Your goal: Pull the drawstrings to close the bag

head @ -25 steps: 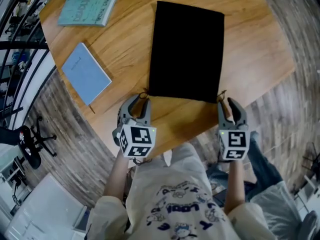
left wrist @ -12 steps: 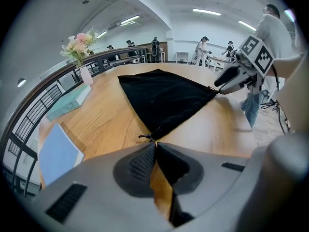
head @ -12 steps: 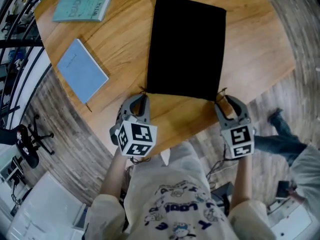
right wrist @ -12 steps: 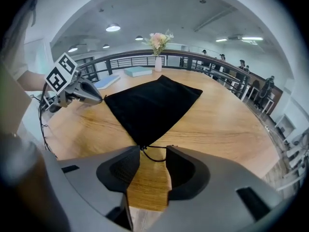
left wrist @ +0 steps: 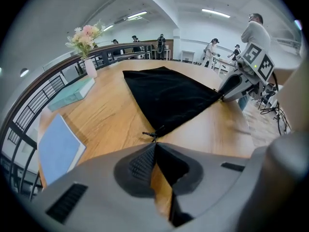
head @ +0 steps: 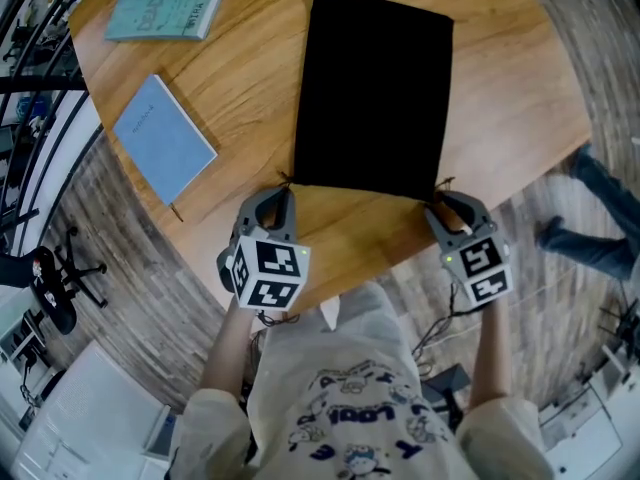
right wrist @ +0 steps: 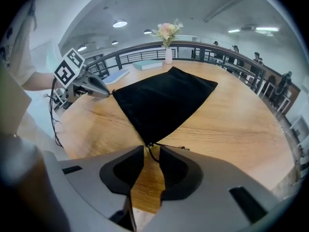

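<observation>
Bag (head: 375,93) lay flat on table (head: 250,98), mouth nearest. Left gripper (left wrist: 155,144) jaws were shut on its drawstring (left wrist: 150,135); right gripper (right wrist: 151,149) jaws stood narrow, closing round the other cord (right wrist: 154,154). Likely next: secure grip, pull both outward.

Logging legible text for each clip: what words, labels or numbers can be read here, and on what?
Nothing reads clearly.
Teal book: cover title, too blurred.
Blue notebook: cover word, too small.
Shirt: print, unreadable.
Marker cubes: square patterns, no words.
</observation>
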A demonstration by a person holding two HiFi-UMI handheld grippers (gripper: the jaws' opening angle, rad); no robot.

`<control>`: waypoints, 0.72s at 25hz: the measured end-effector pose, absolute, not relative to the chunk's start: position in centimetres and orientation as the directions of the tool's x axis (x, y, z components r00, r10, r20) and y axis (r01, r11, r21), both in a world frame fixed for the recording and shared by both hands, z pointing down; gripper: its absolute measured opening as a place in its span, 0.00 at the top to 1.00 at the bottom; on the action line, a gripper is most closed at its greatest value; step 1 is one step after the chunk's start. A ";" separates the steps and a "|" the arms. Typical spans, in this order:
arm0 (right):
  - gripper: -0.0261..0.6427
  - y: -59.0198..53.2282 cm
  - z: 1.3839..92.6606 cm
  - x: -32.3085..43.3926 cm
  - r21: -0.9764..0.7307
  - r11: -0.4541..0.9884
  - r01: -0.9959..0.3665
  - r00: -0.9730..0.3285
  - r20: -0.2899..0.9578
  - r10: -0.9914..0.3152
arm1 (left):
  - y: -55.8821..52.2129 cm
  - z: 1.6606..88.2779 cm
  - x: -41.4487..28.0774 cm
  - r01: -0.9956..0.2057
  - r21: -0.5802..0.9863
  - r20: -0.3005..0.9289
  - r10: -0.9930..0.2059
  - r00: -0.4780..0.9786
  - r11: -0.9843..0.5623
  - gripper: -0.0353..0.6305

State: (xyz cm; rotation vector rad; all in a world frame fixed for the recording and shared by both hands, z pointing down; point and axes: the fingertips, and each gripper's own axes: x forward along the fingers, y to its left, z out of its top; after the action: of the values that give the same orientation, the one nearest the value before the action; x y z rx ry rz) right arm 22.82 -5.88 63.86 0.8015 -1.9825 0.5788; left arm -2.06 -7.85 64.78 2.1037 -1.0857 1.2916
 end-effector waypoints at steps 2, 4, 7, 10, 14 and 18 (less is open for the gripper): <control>0.83 -5.7 64.2 22.8 -0.122 0.667 -0.735 -0.412 0.862 -0.296 | -7.7 64.9 -2.5 -0.818 -0.020 0.886 -0.389 0.251 -0.574 0.94; 0.93 -5.3 64.4 22.6 -0.152 0.660 -0.735 -0.425 0.863 -0.274 | -7.7 65.0 -2.8 -0.834 -0.003 0.887 -0.386 0.252 -0.551 0.94; 0.96 -5.2 64.9 23.1 -0.136 0.645 -0.752 -0.405 0.868 -0.288 | -7.7 65.0 -3.5 -0.856 0.003 0.892 -0.385 0.236 -0.517 0.94; 0.96 -5.5 64.1 23.9 -0.091 0.614 -0.784 -0.343 0.888 -0.306 | -8.1 64.4 -4.0 -0.878 0.016 0.887 -0.398 0.233 -0.479 0.94; 0.96 -6.6 63.0 24.4 -0.048 0.534 -0.844 -0.300 0.868 -0.396 | -8.6 63.3 -4.3 -0.905 0.040 0.873 -0.425 0.238 -0.424 0.94; 0.96 -7.5 61.8 25.4 -0.001 0.438 -0.899 -0.233 0.847 -0.478 | -9.3 62.0 -4.9 -0.925 0.027 0.853 -0.473 0.219 -0.379 0.94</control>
State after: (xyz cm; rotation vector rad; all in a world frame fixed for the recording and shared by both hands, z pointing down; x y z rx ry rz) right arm 25.39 -7.52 61.84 1.1682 -1.8686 0.6465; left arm -4.88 -9.30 62.00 1.9496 -1.2859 1.0703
